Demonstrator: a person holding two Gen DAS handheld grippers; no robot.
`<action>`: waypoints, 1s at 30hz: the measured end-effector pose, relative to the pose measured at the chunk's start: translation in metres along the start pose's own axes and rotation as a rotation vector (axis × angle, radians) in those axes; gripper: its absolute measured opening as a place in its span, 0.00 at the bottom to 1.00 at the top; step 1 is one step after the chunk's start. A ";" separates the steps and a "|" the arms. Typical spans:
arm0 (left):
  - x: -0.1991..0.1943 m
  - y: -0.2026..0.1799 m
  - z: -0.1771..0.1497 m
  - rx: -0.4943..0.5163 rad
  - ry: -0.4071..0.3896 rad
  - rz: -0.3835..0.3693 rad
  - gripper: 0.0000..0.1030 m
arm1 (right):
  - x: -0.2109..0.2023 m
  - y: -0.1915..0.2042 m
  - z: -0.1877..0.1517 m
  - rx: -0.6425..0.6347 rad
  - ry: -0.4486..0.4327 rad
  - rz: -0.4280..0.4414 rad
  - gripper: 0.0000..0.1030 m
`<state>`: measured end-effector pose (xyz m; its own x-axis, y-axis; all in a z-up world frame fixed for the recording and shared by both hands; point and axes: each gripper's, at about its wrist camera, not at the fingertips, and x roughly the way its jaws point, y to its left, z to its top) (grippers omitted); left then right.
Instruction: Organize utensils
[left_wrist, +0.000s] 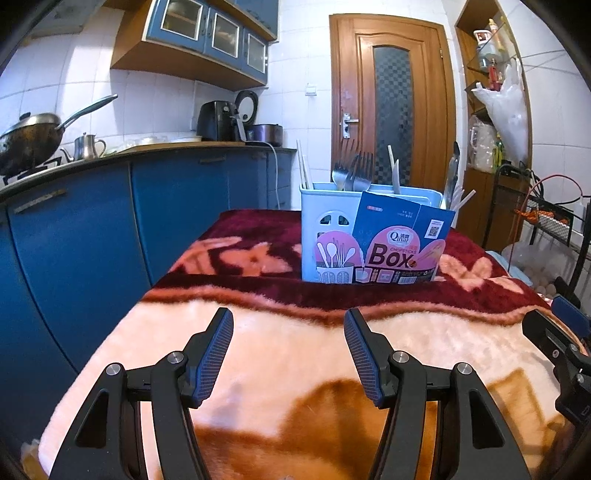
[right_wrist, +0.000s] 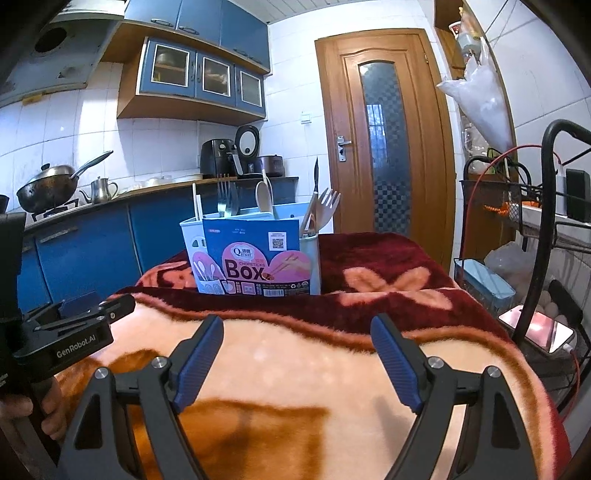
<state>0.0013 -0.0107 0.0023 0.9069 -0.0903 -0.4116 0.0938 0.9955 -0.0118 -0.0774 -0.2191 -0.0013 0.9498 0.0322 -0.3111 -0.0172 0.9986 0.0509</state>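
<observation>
Left gripper (left_wrist: 288, 325) spread, empty; right gripper (right_wrist: 297, 332) spread wider, empty. Pale-blue plastic utensil caddy (left_wrist: 325, 229) upright near far edge of plush maroon-and-peach blanket (left_wrist: 295, 350). Approach level, single out one steel fork (left_wrist: 364, 173), pinch handle, lift straight.

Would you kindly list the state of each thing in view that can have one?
left gripper: open, empty, above the blanket
right gripper: open, empty
utensil holder: upright on the blanket, loaded with forks, chopsticks and spoons
cardboard label: still on the holder's front
door: shut
wall cabinet doors: shut
wok: on the stove
</observation>
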 end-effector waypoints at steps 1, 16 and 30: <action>0.000 0.000 0.000 0.000 0.000 0.001 0.62 | 0.000 0.000 0.000 0.001 0.002 0.001 0.82; 0.000 -0.001 -0.001 0.013 -0.003 0.007 0.62 | 0.000 -0.001 0.000 0.006 0.003 0.002 0.82; 0.000 -0.001 -0.001 0.012 -0.003 0.007 0.62 | 0.000 0.000 0.000 0.004 0.003 0.002 0.82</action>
<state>0.0007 -0.0116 0.0018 0.9089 -0.0832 -0.4085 0.0921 0.9958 0.0022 -0.0769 -0.2195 -0.0011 0.9488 0.0342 -0.3139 -0.0178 0.9983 0.0548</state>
